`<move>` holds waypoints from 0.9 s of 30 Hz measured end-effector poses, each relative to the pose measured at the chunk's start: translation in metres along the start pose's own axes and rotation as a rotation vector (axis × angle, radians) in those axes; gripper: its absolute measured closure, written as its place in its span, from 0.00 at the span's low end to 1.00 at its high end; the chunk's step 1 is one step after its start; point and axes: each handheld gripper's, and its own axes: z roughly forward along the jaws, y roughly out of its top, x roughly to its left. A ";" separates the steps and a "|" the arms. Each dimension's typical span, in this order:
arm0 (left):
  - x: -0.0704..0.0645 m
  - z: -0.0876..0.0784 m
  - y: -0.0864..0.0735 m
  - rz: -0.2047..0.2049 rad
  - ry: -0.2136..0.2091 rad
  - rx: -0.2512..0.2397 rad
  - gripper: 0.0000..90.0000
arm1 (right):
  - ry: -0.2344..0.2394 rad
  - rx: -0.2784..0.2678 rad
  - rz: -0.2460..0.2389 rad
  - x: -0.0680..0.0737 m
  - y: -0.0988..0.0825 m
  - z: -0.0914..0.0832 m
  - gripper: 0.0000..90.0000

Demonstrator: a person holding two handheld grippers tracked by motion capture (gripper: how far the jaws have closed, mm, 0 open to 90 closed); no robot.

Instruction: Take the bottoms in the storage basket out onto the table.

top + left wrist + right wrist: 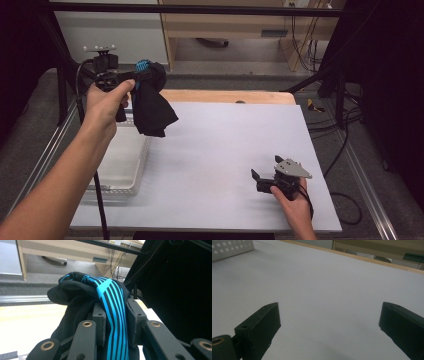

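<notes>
The tabletop (225,150) is covered by a pale, matte white sheet that reaches its left, right and near edges. Along the far edge a strip of bare light wood (225,96) stays uncovered, and a small dark mark (240,102) sits where that strip meets the sheet. A white perforated tray (120,165) lies directly on the sheet against the left edge, running from about mid-depth toward the near left corner; its rim overhangs the sheet's left border slightly. In the right gripper view the tray's perforated wall (232,248) appears at the upper left, and the wooden far edge (374,261) runs across the top.
</notes>
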 end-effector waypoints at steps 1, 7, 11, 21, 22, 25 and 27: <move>-0.001 0.001 0.000 0.001 -0.002 0.000 0.80 | 0.001 -0.001 -0.002 0.000 0.000 0.000 0.05; -0.008 0.008 -0.001 0.008 -0.012 0.010 0.80 | 0.005 0.002 -0.006 0.001 0.000 0.000 0.05; -0.013 0.013 -0.002 0.017 -0.020 0.020 0.80 | 0.001 -0.001 -0.006 0.000 0.000 0.001 0.05; -0.027 0.032 -0.002 0.041 -0.024 0.033 0.80 | 0.009 0.000 -0.011 0.002 0.000 0.001 0.04; -0.028 0.033 -0.002 0.044 -0.026 0.034 0.80 | 0.006 -0.001 -0.013 0.002 0.000 0.001 0.04; -0.033 0.037 -0.003 0.045 -0.042 0.031 0.80 | 0.001 -0.003 -0.006 0.001 0.000 0.001 0.04; -0.036 0.040 -0.004 0.051 -0.047 0.032 0.80 | 0.001 -0.005 -0.008 0.001 -0.001 0.000 0.04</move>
